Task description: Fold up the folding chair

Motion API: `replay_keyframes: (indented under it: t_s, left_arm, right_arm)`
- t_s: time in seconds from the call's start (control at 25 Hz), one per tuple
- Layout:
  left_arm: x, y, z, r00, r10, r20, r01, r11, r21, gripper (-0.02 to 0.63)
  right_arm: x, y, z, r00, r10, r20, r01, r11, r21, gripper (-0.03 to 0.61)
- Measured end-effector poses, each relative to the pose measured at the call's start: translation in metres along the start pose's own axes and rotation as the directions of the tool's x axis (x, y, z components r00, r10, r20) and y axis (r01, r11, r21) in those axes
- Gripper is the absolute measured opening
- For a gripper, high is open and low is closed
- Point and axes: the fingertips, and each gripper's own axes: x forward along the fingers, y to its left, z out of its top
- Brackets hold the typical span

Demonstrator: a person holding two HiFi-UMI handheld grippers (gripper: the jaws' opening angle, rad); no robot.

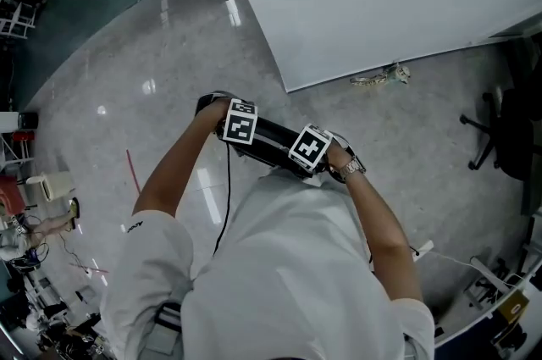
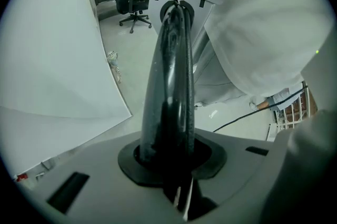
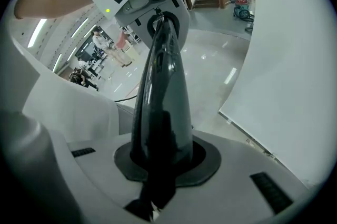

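At frame centre, my left gripper (image 2: 176, 165) and right gripper (image 3: 158, 165) both pinch the black folding chair (image 1: 273, 141) (edge-on, seemingly flat). I'd hold both ends level and squeeze evenly.

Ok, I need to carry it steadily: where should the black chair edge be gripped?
Grip the black chair edge at its two ends, from above: it's long, thin and level, so jaws span its thickness, as the left gripper and right gripper do.
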Motion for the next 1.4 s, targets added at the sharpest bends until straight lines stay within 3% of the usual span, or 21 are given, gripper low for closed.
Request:
replay_keyframes:
  t_s: [0.16, 0.32, 0.44, 0.68, 1.0, 1.12, 1.28, 1.4]
  left_arm:
    - [-0.002, -0.009, 0.019, 1.0, 0.024, -0.006, -0.024, 1.0, -0.006, 0.087]
    - [-0.008, 0.001, 0.05, 0.999, 0.043, -0.014, -0.044, 0.997, -0.064, 0.087]
    - [-0.018, 0.006, 0.076, 0.998, 0.06, -0.014, -0.062, 0.985, -0.159, 0.087]
    - [-0.024, 0.008, 0.112, 0.991, 0.129, 0.023, -0.113, 0.931, -0.348, 0.087]
    - [-0.026, 0.017, 0.126, 0.98, 0.196, 0.035, -0.169, 0.911, -0.377, 0.095]
    - [-0.031, 0.023, 0.132, 0.969, 0.245, 0.032, -0.208, 0.878, -0.431, 0.095]
    - [-0.039, 0.035, 0.128, 0.937, 0.35, -0.004, -0.305, 0.811, -0.499, 0.106]
    - [-0.044, 0.053, 0.119, 0.936, 0.352, -0.013, -0.302, 0.782, -0.545, 0.106]
  right_arm:
    - [-0.008, 0.01, -0.016, 1.0, 0.006, 0.006, -0.006, 0.997, -0.073, 0.067]
    - [-0.026, -0.009, -0.041, 1.0, 0.009, 0.01, -0.008, 0.994, -0.104, 0.066]
    - [-0.046, -0.03, -0.059, 1.0, -0.004, 0.008, 0.005, 0.985, -0.175, 0.063]
    - [-0.075, -0.059, -0.078, 0.999, -0.037, -0.031, 0.023, 0.928, -0.372, 0.064]
    - [-0.088, -0.064, -0.087, 0.997, -0.059, -0.051, 0.033, 0.911, -0.412, 0.063]
    - [-0.095, -0.076, -0.086, 0.996, -0.076, -0.054, 0.041, 0.88, -0.473, 0.063]
    - [-0.101, -0.097, -0.071, 0.991, -0.129, -0.026, 0.094, 0.83, -0.551, 0.077]
    - [-0.105, -0.117, -0.056, 0.992, -0.121, -0.038, 0.076, 0.806, -0.586, 0.083]
